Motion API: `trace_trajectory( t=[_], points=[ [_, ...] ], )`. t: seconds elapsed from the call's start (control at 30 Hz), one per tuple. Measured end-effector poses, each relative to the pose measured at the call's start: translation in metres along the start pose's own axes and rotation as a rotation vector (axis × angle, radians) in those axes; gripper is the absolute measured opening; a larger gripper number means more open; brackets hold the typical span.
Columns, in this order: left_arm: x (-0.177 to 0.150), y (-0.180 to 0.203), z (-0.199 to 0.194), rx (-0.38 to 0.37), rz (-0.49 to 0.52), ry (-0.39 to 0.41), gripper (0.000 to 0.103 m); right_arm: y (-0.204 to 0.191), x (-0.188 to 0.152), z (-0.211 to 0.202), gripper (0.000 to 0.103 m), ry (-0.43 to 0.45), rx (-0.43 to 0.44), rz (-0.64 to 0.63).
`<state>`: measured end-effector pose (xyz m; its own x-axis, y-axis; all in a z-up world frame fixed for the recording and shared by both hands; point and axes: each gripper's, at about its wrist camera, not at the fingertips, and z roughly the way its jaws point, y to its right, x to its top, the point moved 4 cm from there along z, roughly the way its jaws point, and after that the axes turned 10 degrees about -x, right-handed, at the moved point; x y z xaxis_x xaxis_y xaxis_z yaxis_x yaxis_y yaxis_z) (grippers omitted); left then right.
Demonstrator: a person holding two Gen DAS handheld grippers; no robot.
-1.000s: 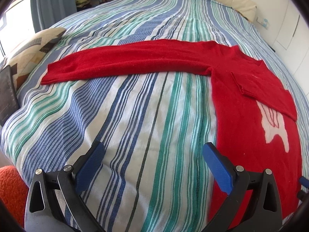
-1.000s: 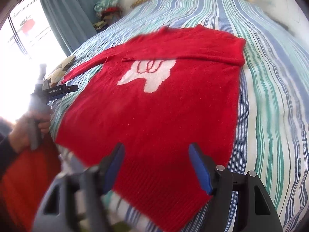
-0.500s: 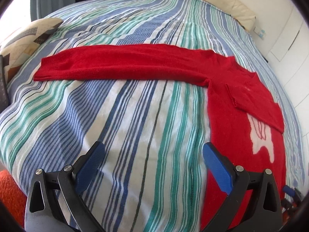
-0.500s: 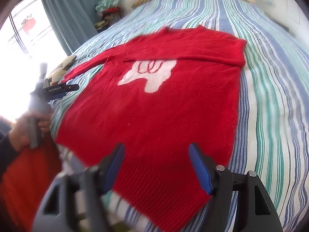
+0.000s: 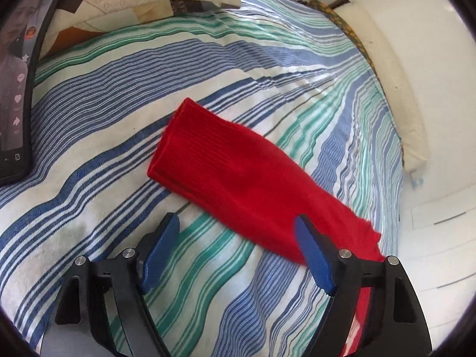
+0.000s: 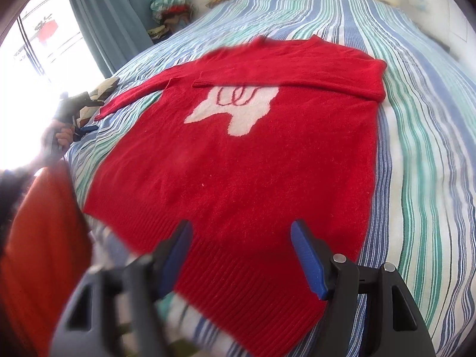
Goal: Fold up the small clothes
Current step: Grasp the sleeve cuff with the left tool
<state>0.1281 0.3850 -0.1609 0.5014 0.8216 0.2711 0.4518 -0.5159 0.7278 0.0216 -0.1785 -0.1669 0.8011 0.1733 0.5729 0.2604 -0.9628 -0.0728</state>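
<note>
A red knit sweater (image 6: 238, 160) with a white motif (image 6: 238, 110) lies flat on the striped bed (image 6: 416, 148). Its right sleeve is folded across the chest; its left sleeve (image 6: 131, 98) stretches out to the left. In the left wrist view that sleeve (image 5: 238, 175) lies diagonally, cuff (image 5: 175, 136) toward the upper left. My left gripper (image 5: 238, 253) is open and empty, close over the sleeve near the cuff. It also shows in the right wrist view (image 6: 80, 128), held by a hand. My right gripper (image 6: 241, 255) is open and empty over the sweater's hem.
A patterned cushion (image 5: 125, 6) and a dark tablet (image 5: 15, 89) lie at the bed's left edge. Pillows (image 5: 395, 89) line the headboard. A blue curtain (image 6: 113, 15) and a clothes pile (image 6: 171, 6) stand by the window. An orange object (image 6: 38, 253) sits low left.
My left gripper has moved far left and down toward the outstretched sleeve's cuff, which now fills its view. My right gripper has stayed over the hem. Both remain open.
</note>
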Motion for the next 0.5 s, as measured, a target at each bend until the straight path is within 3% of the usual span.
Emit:
trace_trajectory(
  t=[0.07,0.1,0.17,0.2,0.23,0.27,0.37,0.5],
  points=[
    [0.009,-0.009,0.005,-0.002,-0.07,0.052,0.073,-0.004,-0.001,0.002,0.068,-0.007,-0.001,-0.016],
    [0.012,-0.013,0.005,0.001,-0.094,0.079,0.065,-0.005,-0.001,0.003,0.068,-0.007,-0.002,-0.023],
    [0.015,-0.019,0.005,0.059,-0.106,0.118,0.04,-0.007,-0.001,0.002,0.068,-0.003,-0.001,-0.031],
    [0.015,-0.02,0.006,0.12,-0.092,0.119,0.019,-0.009,-0.001,0.001,0.068,0.0,0.0,-0.033],
    [0.015,-0.019,0.005,0.157,-0.076,0.117,0.01,-0.009,-0.001,0.0,0.068,0.004,0.001,-0.036],
    [0.016,-0.012,0.004,0.164,-0.049,0.114,0.007,-0.01,-0.001,-0.001,0.068,0.007,0.003,-0.037],
    [0.018,0.051,-0.003,0.162,0.159,0.107,0.006,-0.01,0.0,-0.004,0.068,0.018,0.017,-0.032],
    [-0.02,0.202,0.003,0.055,0.579,0.027,0.006,-0.01,0.002,-0.009,0.068,0.036,0.049,-0.025]
  ],
)
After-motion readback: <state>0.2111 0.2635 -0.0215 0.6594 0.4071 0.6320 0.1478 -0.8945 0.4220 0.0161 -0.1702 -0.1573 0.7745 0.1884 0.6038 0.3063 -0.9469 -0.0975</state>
